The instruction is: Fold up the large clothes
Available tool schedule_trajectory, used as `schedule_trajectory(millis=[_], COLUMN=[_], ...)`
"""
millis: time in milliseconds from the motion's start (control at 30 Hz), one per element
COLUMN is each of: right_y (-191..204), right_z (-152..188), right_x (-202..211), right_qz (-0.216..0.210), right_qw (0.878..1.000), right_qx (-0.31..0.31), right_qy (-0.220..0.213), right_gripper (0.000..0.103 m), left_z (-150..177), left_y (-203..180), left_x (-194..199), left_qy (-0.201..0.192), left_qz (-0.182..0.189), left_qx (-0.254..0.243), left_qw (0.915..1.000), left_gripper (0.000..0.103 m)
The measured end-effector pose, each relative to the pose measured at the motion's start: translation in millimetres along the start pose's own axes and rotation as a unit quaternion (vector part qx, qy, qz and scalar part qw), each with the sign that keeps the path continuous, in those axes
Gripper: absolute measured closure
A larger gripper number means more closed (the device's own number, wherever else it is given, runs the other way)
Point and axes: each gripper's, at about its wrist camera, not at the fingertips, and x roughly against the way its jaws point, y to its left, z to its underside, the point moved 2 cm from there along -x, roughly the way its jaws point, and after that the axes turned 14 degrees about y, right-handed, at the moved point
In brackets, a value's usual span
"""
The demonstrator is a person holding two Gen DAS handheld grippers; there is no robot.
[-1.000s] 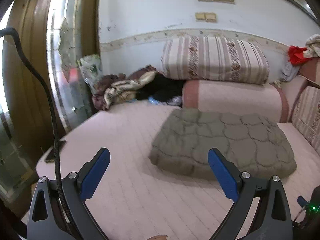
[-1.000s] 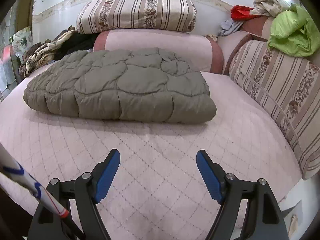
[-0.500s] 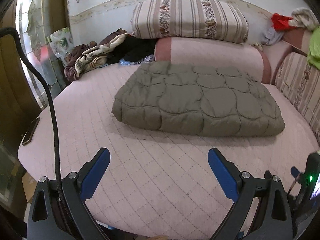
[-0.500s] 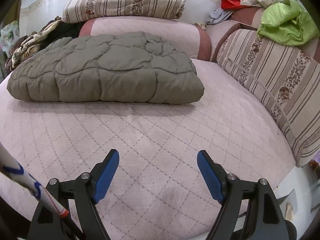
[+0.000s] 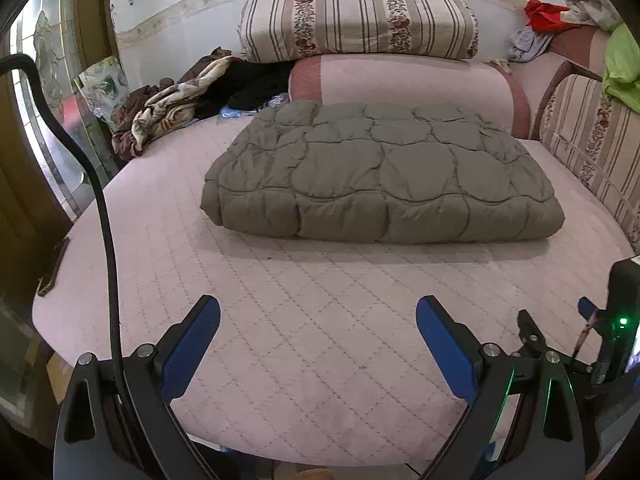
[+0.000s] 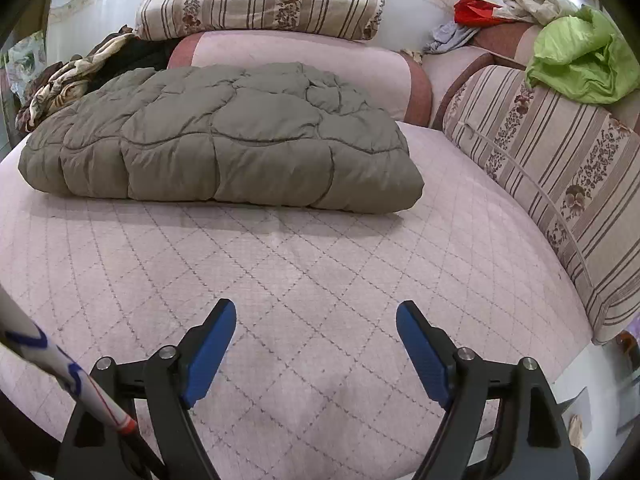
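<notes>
A grey-green quilted padded garment (image 5: 380, 172) (image 6: 224, 148) lies folded into a thick rectangle on the pink quilted bed (image 5: 280, 320) (image 6: 300, 272). My left gripper (image 5: 318, 312) hovers over the near part of the bed, well short of the bundle, its blue pads wide apart with nothing between them. My right gripper (image 6: 316, 316) is open too, above bare bedspread in front of the bundle's near edge, holding nothing. At the right edge of the left wrist view, part of the right gripper's body shows with a green light.
A striped cushion (image 5: 360, 16) sits on a pink bolster (image 5: 400, 76) behind the bundle. Loose clothes (image 5: 176, 108) are heaped at the back left; striped cushions (image 6: 540, 176) with a green cloth (image 6: 580, 60) line the right. A black cable (image 5: 104, 216) hangs at left.
The left wrist view has tipped downward and swung right, so the folded bundle now sits centred and the wall has left view. The right gripper has drawn back slightly. Both stay open.
</notes>
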Motion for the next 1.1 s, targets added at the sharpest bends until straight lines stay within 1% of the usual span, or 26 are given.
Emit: schedule_trajectory(millis=[133,333,733,800,933,1100], right_y=[0,3,5,4,1,-4], right_z=[-1,-1,-2,-2,-3,-5], right_x=[-1,-3,-8,-9,-11,-7], right_qz=[-0.001,0.001,0.007,0.009,0.007,0.006], right_qw=[1.000,1.000,1.000,1.000,1.000,1.000], right_qx=[-0.001,0.005,0.005,0.002,-0.006,-0.021], right_qy=[0.004,0.006,0.012,0.015,0.019,0.013], right_gripper=[0.017,0.016,0.016,0.016,0.016,0.016], left_z=[0,3,5,6,4,-2], left_y=[-4,-8,-11,-11,-10,2], left_x=[-3,-12,-17,-16,-8,18], left_qy=[0.006,0.030,0.037,0.026,-0.008,-0.059], left_qz=[0.006,0.019,0.024,0.017,-0.003,-0.005], left_qx=[-0.006,-0.010,-0.013,-0.013,-0.010,0.016], left_qw=[1.0000,0.9993,0.9989,0.9994,0.9999,0.9981], left_gripper=[0.005,0.005,0.005,0.005,0.005,0.005])
